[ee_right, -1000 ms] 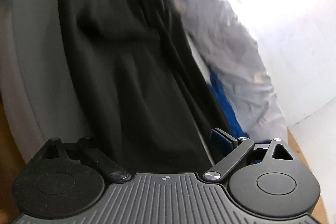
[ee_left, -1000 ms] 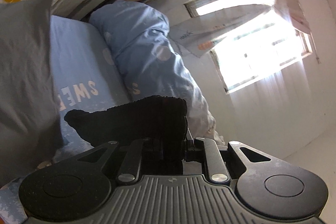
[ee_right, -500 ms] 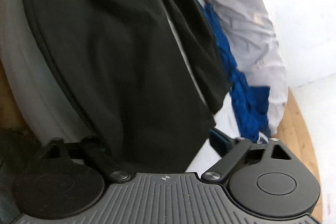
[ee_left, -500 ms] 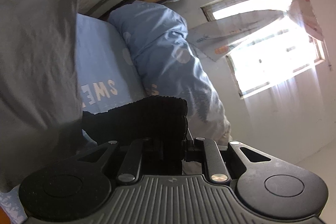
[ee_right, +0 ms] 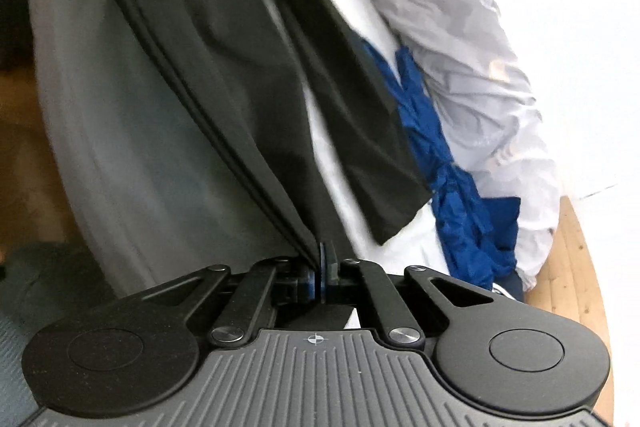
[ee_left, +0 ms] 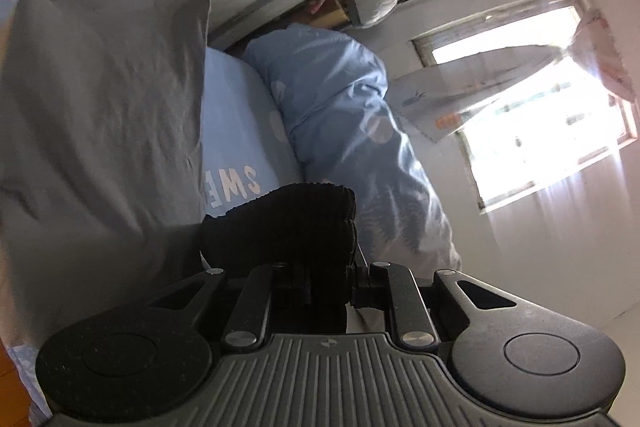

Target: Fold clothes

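Hidden: my left claw (ee_left: pixel 320 279) fingertips buried in a ribbed black knit bunch (ee_left: pixel 288 227), clamped tight | right claw (ee_right: pixel 322 267) pinched closed on the smooth black garment (ee_right: pixel 224 39), draped across the bed (ee_right: pixel 120 131) | right view only: crumpled blue cloth (ee_right: pixel 460 195) | left view only: grey pillow (ee_left: pixel 100 115)

Left hand-held gripper (ee_left: pixel 320 279): clamped on bunched black ribbed fabric (ee_left: pixel 288 227).
Grey cloth (ee_left: pixel 100 131): hangs at nine o'clock.
Blue duvet (ee_left: pixel 340 123): centre.
Window (ee_left: pixel 536 99): bright, three o'clock.
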The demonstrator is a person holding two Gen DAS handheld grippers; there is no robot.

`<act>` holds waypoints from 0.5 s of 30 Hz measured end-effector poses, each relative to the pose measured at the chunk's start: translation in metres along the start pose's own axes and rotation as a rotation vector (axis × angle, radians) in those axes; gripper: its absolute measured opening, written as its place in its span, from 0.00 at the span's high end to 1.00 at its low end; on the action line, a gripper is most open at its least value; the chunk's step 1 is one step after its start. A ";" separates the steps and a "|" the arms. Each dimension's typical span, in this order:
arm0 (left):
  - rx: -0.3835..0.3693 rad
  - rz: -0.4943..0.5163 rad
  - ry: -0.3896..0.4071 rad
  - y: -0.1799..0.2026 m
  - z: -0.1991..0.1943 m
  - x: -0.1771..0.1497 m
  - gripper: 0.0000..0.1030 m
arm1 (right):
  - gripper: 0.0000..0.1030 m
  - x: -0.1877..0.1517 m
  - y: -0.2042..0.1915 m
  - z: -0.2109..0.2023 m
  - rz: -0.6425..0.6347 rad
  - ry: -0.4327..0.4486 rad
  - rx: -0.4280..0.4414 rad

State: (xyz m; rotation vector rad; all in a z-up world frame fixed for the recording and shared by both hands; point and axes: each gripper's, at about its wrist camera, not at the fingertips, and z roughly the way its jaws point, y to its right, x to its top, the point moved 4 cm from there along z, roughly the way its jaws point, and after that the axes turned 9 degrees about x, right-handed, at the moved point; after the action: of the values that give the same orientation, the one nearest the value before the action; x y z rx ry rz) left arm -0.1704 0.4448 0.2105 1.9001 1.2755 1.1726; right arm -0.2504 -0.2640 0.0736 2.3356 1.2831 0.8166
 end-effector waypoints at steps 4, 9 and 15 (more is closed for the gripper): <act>-0.028 -0.025 0.006 -0.015 -0.033 -0.011 0.82 | 0.97 0.007 0.026 -0.061 -0.005 0.011 0.007; -0.010 -0.079 0.034 -0.037 -0.091 -0.034 0.82 | 0.97 0.003 0.055 -0.125 -0.029 0.004 -0.051; 0.008 -0.117 0.060 -0.055 -0.131 -0.058 0.82 | 0.97 0.007 0.095 -0.144 -0.024 0.001 -0.084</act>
State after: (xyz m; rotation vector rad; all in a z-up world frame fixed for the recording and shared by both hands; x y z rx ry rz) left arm -0.3200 0.4106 0.2053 1.7822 1.4058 1.1729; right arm -0.2775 -0.3036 0.2396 2.2512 1.2499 0.8474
